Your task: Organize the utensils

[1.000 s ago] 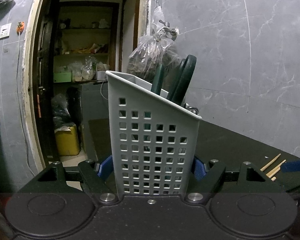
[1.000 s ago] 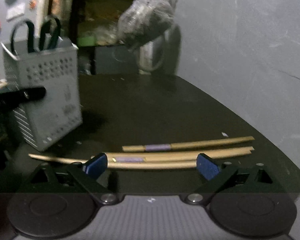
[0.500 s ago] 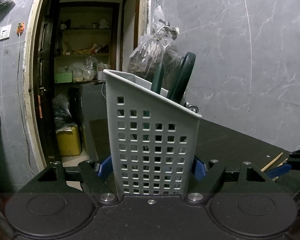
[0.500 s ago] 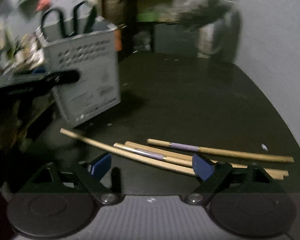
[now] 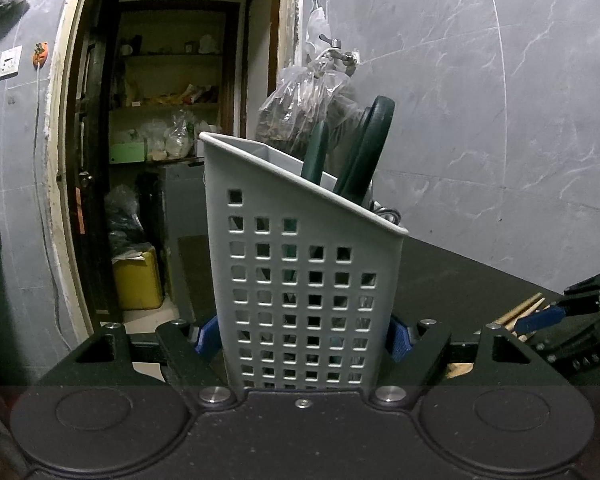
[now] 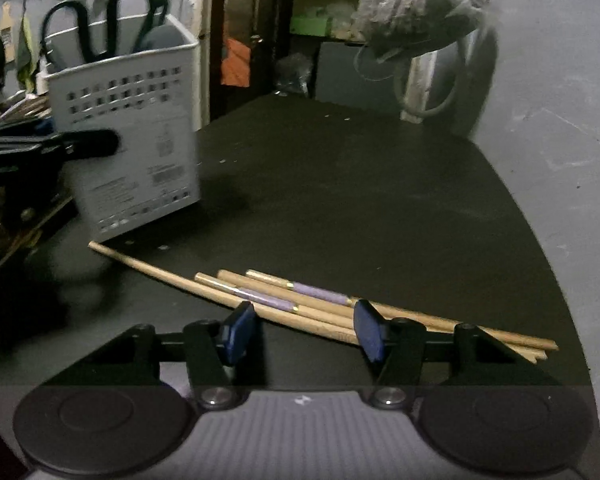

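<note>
Right gripper [image 6: 302,330] swung in over the chopsticks [image 6: 300,304] since a second ago, jaws closing with the sticks lying crosswise between them on the black table [image 6: 360,200], while the left gripper [image 5: 302,334] clamps the utensil basket [image 5: 300,272]

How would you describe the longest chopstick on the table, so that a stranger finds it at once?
On the black table, a bundle of wooden chopsticks lies in front of the grey perforated utensil holder. The longest chopstick is the plain one whose tip reaches furthest toward the holder; unlike two of its neighbours, it has no purple band.
</note>
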Available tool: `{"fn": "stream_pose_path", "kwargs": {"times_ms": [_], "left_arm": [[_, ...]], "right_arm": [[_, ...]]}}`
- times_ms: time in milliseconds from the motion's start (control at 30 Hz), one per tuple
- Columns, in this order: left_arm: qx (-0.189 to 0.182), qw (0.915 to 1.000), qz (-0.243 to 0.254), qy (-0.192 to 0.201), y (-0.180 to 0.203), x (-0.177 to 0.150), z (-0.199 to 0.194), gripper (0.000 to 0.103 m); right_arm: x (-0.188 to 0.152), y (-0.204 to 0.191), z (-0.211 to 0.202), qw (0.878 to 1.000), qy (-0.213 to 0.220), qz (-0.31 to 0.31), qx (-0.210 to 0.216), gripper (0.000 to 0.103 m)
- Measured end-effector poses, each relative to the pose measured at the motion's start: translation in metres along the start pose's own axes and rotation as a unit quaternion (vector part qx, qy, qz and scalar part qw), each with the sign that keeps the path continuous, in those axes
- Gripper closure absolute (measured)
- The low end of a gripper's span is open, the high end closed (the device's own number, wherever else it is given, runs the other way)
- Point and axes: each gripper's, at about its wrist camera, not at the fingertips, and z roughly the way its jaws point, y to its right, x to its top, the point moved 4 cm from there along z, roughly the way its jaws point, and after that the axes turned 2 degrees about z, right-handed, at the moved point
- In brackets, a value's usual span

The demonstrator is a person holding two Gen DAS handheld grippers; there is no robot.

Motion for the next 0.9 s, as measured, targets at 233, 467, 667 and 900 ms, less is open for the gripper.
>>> {"fn": "stream_pose_path", "kwargs": {"times_ms": [233, 467, 667, 900], "left_arm": [[0.001, 1.0, 0.0, 0.001, 0.001, 0.0, 0.0, 0.024], [-0.001, 1.0, -0.001, -0.002, 0.001, -0.001, 0.001, 0.024], [-0.001, 1.0, -0.002, -0.003, 0.001, -0.001, 0.002, 0.024], [-0.002, 1.0, -0.003, -0.005, 0.0, -0.001, 0.003, 0.024]], "right_arm": [[-0.001, 0.031, 0.006, 0.998, 0.006, 0.053, -0.019, 0.046], [-0.015, 0.047, -0.008, 0.993, 0.013, 0.109, -0.039, 0.055], [-0.018, 0.028, -0.019, 0.993, 0.012, 0.117, -0.018, 0.065], [-0.006, 0.018, -0.024, 0.995, 0.017, 0.094, 0.009, 0.061]]}}
